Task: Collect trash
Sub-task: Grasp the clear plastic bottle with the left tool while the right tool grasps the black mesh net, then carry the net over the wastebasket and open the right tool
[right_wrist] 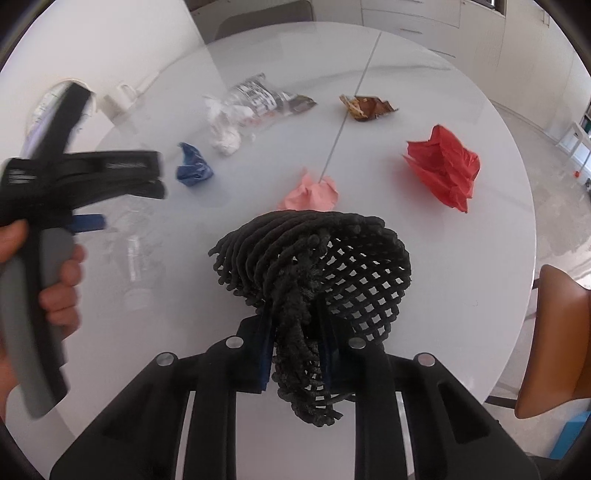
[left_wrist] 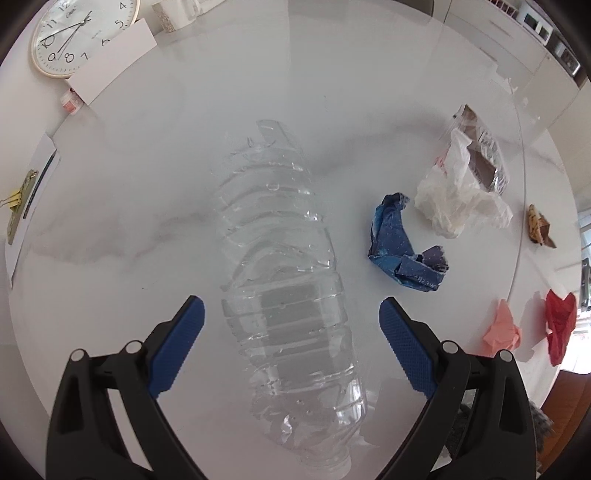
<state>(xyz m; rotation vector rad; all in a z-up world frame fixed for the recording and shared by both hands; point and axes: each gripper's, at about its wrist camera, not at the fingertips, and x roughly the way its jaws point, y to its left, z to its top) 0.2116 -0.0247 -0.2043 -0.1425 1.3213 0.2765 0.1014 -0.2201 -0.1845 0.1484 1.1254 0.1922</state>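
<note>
While every piece of trash lies loose on the white worktop point(left_wrist: 155, 155), the collecting looks barely begun: nothing shows inside the black net bag point(right_wrist: 332, 266).

Going left to right in the left wrist view, the crushed clear bottle point(left_wrist: 284, 266) lies at the middle, running from near to far. The left hand-held gripper point(left_wrist: 291, 314) hangs over it with its blue pads spread wide on either side of the bottle, not touching it. To the right lie the blue wrapper point(left_wrist: 399, 243), the white crumpled plastic point(left_wrist: 454, 199) with a clear packet behind it, then the pink paper point(left_wrist: 502, 328) and red paper point(left_wrist: 561, 321) near the right edge.

By my reading the bottle is the first pick, and all the rest remains to gather.

Only the right wrist view shows the right hand-held gripper point(right_wrist: 295, 343) pressed together on the bunched mouth of the net bag, a hand point(right_wrist: 59, 280) gripping the other tool at the left, and the brown wrapper point(right_wrist: 369, 107) in full. Only the left wrist view shows a clock point(left_wrist: 77, 33) at the far left.
</note>
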